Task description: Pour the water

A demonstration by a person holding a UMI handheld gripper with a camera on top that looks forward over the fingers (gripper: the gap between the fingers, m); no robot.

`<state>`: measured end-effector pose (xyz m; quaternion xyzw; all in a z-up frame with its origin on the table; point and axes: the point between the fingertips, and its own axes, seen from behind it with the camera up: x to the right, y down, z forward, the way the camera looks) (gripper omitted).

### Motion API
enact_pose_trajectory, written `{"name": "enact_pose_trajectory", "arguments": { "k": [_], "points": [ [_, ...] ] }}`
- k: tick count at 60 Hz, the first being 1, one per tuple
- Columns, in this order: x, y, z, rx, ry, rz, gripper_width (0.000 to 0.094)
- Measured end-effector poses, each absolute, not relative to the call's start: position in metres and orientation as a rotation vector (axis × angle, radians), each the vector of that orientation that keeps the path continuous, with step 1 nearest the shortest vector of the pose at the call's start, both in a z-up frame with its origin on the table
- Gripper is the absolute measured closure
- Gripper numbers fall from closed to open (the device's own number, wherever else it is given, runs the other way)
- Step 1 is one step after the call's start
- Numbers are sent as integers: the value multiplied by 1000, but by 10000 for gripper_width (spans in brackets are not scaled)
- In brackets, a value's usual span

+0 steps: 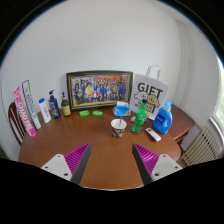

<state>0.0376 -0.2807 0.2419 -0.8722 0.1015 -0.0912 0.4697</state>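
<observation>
Round wooden table [100, 150] filling foreground. Framed group photo [99, 89] against wall at table's far edge; white GIFT bag [148, 95] right of photo. Blue jug [163, 117] in front of bag, green bottle [141, 113] and small white cup [119, 126] left of jug. Several bottles [50, 105] left of photo.

Gripper [110, 160] fingers apart, holding nothing, well short of cup. Pouring judged not begun: grasp, lift, tilt all left. Water level in any vessel impossible to tell; labels illegible; chair [14, 118] cut off.

Single claw-mounted view, high, looking forward across the table [100, 150], seemingly from well back.
</observation>
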Motion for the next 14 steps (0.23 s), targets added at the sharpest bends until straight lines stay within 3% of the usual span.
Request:
{"name": "enact_pose_trajectory", "arguments": {
  "k": [14],
  "points": [
    [32, -289, 246, -2127, 203, -261, 84]
  ]
}}
